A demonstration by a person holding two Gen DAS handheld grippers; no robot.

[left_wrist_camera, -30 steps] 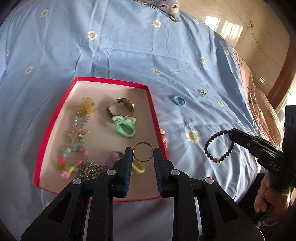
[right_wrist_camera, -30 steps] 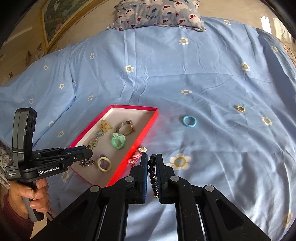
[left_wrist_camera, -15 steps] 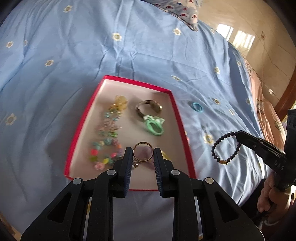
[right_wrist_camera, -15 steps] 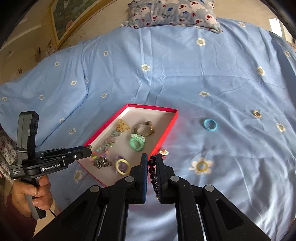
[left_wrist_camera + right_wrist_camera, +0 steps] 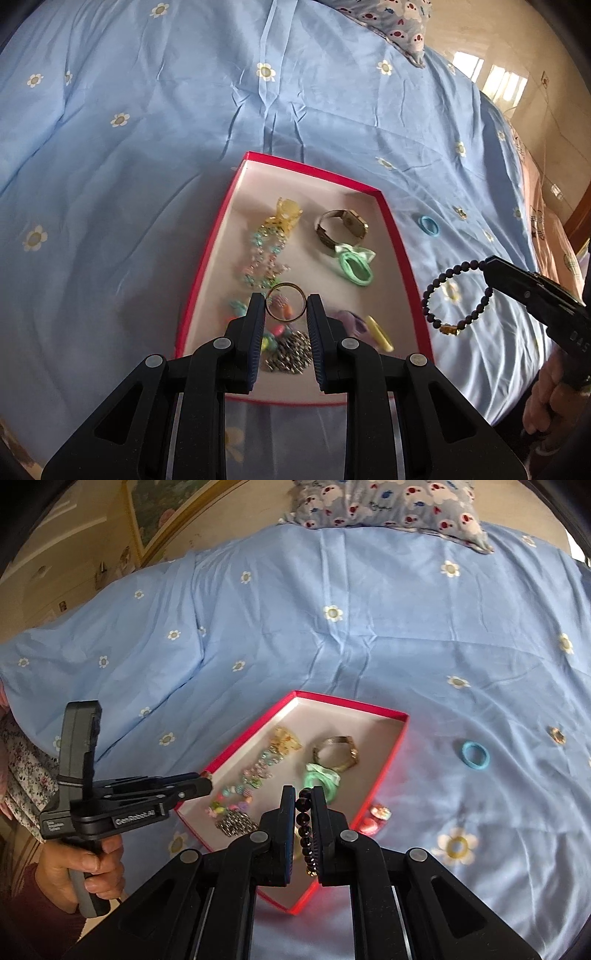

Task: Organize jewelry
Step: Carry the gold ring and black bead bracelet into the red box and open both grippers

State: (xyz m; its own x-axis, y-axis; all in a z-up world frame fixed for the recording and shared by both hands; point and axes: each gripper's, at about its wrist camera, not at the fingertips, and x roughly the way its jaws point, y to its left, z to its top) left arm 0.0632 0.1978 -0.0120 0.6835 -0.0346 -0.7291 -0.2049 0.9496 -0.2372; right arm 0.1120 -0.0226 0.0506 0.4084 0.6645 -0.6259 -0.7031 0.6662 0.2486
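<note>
A bed covered in a light blue sheet printed with small white daisies (image 5: pixel 184 155) fills both views, with a blue-grey patterned pillow (image 5: pixel 388 502) at its far end. On the sheet sits a shallow rectangular box with red walls and a pale inside (image 5: pixel 207 258), open at the top. The black left gripper (image 5: pixel 286 308) hangs over the near end of the box, its jaws closed to a narrow gap on a thin gold-coloured metal ring (image 5: pixel 286 307), which stands upright between the pads, clear of the box floor. The black right gripper (image 5: pixel 303 812) is nearly shut on a bracelet of dark round beads with a small gold charm (image 5: pixel 456 299); in the left wrist view the bracelet dangles in a loop from the tip over the sheet, just to the right of the box. Inside the box lie a multicoloured beaded chain with a yellow ornament (image 5: pixel 271 251), a metal wristwatch with a gold face (image 5: pixel 341 225), a mint-green hair tie with a bow (image 5: pixel 354 267), a silver studded piece (image 5: pixel 290 350), a purple item (image 5: pixel 347 319) and a yellow ring-shaped band (image 5: pixel 380 332). Outside it, on the sheet, rest a small blue elastic hair tie (image 5: pixel 475 756) and a pair of red and pink round pieces (image 5: pixel 375 818) close against the box's right wall
</note>
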